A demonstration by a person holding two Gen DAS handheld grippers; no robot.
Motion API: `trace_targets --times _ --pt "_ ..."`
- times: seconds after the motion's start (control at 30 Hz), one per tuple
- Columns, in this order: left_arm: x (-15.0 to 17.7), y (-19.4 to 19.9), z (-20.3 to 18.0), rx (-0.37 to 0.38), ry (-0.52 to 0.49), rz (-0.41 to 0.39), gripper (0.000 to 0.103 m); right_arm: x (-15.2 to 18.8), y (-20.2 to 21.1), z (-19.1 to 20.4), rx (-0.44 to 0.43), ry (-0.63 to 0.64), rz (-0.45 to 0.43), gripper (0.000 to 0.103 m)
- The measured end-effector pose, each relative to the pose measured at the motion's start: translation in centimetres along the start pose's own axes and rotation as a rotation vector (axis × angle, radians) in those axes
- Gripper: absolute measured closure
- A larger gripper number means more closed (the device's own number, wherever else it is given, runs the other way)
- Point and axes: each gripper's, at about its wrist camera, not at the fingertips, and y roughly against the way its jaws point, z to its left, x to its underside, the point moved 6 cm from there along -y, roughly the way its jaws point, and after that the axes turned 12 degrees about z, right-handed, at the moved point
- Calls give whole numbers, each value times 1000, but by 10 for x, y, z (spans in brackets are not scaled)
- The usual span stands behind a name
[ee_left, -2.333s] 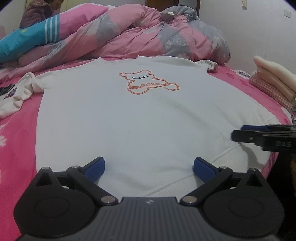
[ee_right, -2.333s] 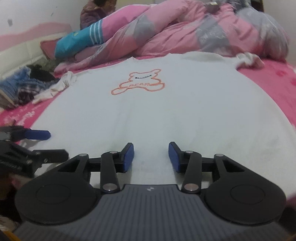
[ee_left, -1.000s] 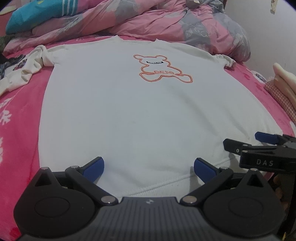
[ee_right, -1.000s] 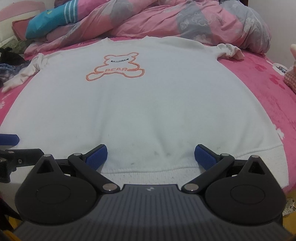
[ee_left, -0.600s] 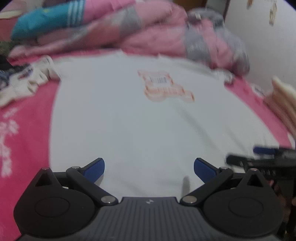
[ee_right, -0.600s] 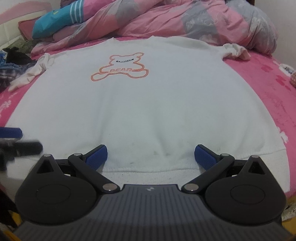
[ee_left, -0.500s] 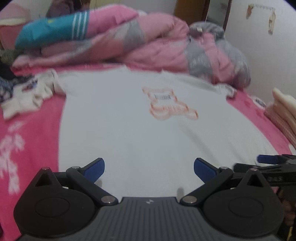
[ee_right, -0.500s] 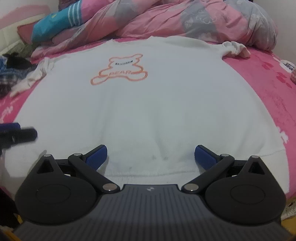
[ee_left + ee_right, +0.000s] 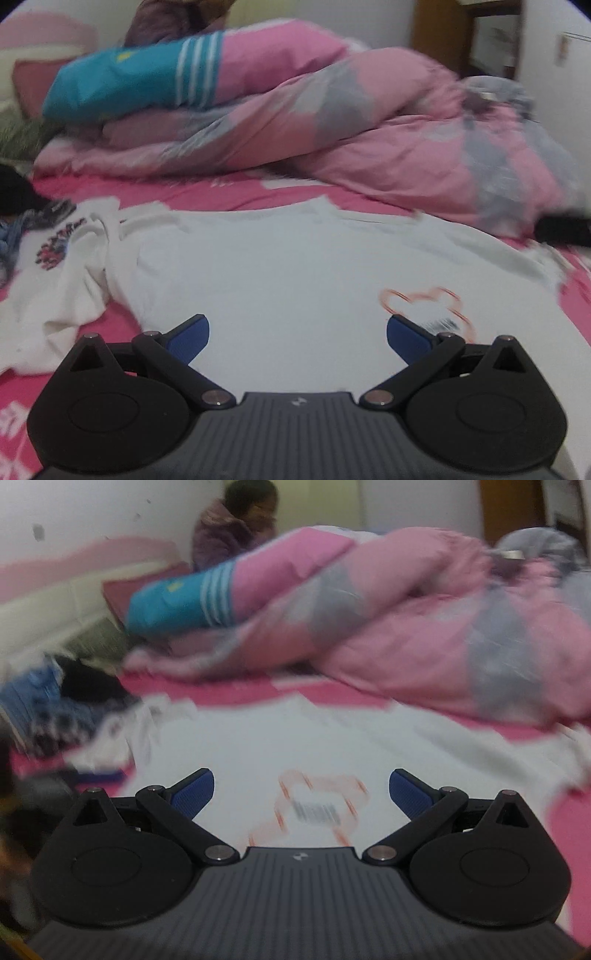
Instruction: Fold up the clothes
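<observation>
White sweatshirt (image 9: 295, 266) lies flat, front up, on the pink bed sheet (image 9: 229, 190). Orange bear outline print (image 9: 424, 306) on the chest, with a small dark text strip inside it. Its left sleeve (image 9: 66, 295) is bunched and crumpled off to the side on the sheet. Both views are motion-blurred; fine detail of the fabric cannot be read.

Behind the sweatshirt: heaped pink and grey quilt (image 9: 369, 122), with a teal striped pillow (image 9: 129, 85) on top. Right wrist view shows a person (image 9: 236, 524) seated at the far wall, and a pile of dark and blue clothes (image 9: 55, 698) at the left edge of the bed.

Change against half a second ago: both cameras have moved forward from the hem to over the chest. The bear print now sits right at the fingertips, the hem is out of view, and the quilt fills much more of each picture.

Left gripper (image 9: 297, 328): jaws spread wide, holding nothing, above the sweatshirt's chest left of the print. Contact with the cloth cannot be told.

Right gripper (image 9: 301, 786): jaws spread wide, empty, with the bear print between the fingers.
</observation>
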Motion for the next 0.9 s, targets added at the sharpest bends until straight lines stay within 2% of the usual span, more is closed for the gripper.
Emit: trace_targets --times 0.1,0.17,0.33,0.47,0.53,0.6,0.67,0.7,0.73,0.77,0.9 --pt "-8 -32 6 -32 12 24 6 -45 -58 2 -54 9 23 2" --pt "-5 -48 11 -38 21 40 12 -66 -104 2 -73 27 65 8" --pt "7 -62 14 -52 -16 22 7 -105 -205 -3 -88 64 194 35" --pt "8 -66 13 -34 -16 18 3 -118 -260 -10 -93 66 307 41" --pt "8 -66 15 -23 -10 14 3 -123 -271 -10 -73 91 308 41" --pt "8 -65 16 -15 -3 10 3 -133 -277 -7 -93 140 277 41" --pt "7 -65 16 -11 -1 8 3 -140 -282 -3 -123 212 260 36" --pt "7 -66 16 -9 0 7 3 -142 -286 -1 -136 244 258 30" --pt "7 -66 17 -7 2 6 3 -142 -291 0 -156 260 269 21" --pt "7 -66 17 -6 3 5 3 -140 -298 0 -179 262 299 19" --pt "7 -66 17 -6 2 4 3 -125 -319 3 -237 297 437 19"
